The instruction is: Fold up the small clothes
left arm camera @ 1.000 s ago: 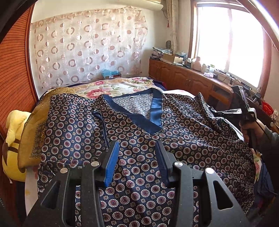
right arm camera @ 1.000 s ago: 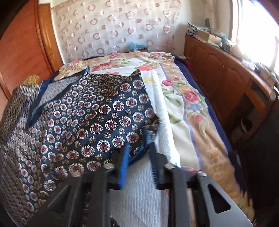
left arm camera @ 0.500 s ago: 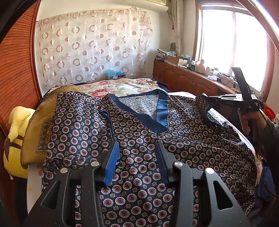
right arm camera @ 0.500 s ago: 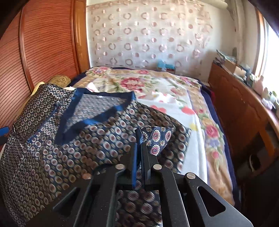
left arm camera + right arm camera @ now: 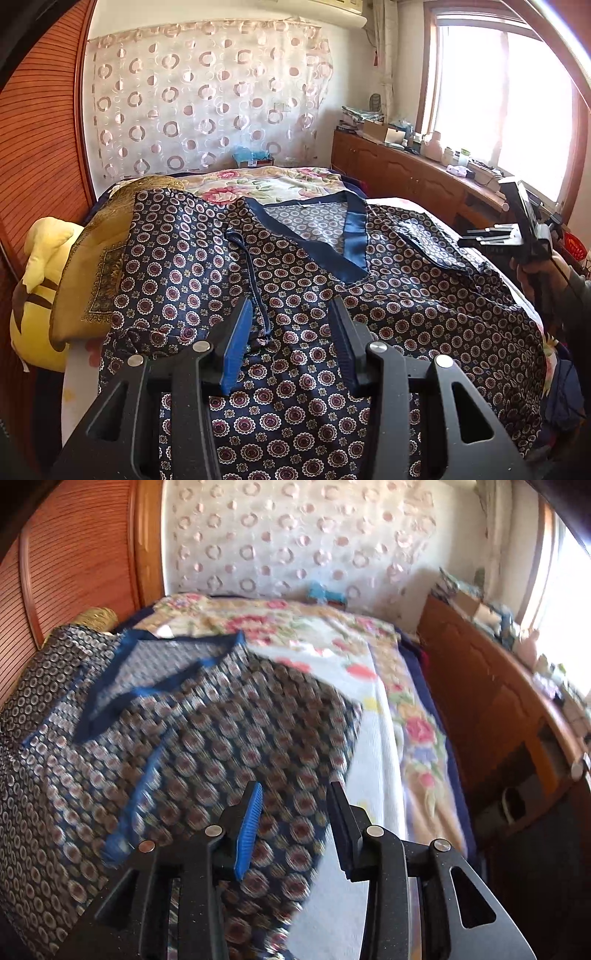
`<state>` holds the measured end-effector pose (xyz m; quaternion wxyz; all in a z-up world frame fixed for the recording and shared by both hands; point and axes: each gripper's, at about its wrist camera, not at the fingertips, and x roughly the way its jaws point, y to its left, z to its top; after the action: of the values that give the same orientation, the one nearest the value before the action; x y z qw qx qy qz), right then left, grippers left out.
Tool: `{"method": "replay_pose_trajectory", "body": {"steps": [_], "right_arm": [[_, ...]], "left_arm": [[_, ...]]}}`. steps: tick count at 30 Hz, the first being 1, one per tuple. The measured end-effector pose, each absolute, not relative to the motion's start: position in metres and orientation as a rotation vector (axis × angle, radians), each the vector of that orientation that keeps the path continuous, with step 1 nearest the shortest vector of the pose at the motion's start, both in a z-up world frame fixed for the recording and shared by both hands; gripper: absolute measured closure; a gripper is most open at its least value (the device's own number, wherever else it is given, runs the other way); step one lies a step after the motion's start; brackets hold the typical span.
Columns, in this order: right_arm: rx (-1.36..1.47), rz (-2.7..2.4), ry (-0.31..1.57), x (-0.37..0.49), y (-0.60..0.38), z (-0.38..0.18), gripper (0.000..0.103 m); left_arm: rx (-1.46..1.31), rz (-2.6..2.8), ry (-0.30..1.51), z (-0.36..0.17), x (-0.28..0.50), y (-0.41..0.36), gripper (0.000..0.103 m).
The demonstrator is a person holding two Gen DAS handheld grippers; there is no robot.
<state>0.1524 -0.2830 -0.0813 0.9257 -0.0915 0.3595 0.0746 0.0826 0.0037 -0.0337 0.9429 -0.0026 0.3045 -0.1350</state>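
One sleeve folded in, and the right tongs (image 5: pixel 293 819) let go!
Jaws are spreading, apparently clear of the patterned top (image 5: pixel 295 302); left tongs (image 5: pixel 291 332) hover spread, empty.

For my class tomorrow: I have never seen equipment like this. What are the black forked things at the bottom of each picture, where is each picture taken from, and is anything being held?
There is no robot here. A person holds a hand-held two-finger gripper in each hand, and a wide-angle camera on each looks forward along its fingers.

One picture is from the left gripper; the other is from the right gripper, which also appears at the right edge of the left view, gripped by the person's hand.

On the bed, over a floral bedspread, lies a dark patterned top with a blue V-neck. A yellow plush toy sits beside it.

Nothing is held. The left gripper's fingers stand apart above the cloth. The right gripper's jaws are opening, with nothing pinched between them.
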Motion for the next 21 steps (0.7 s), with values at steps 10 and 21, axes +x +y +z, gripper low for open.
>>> {"method": "replay_pose_trajectory", "body": {"steps": [10,21], "right_arm": [[-0.112,0.172,0.811,0.166,-0.302,-0.105,0.072],[-0.174,0.111,0.752,0.154,-0.312,-0.096,0.102]], "left_arm": [[0.01,-0.26,0.625,-0.036,0.085,0.005,0.059],[0.001,-0.257,0.582,-0.018,0.083,0.014,0.056]]}}
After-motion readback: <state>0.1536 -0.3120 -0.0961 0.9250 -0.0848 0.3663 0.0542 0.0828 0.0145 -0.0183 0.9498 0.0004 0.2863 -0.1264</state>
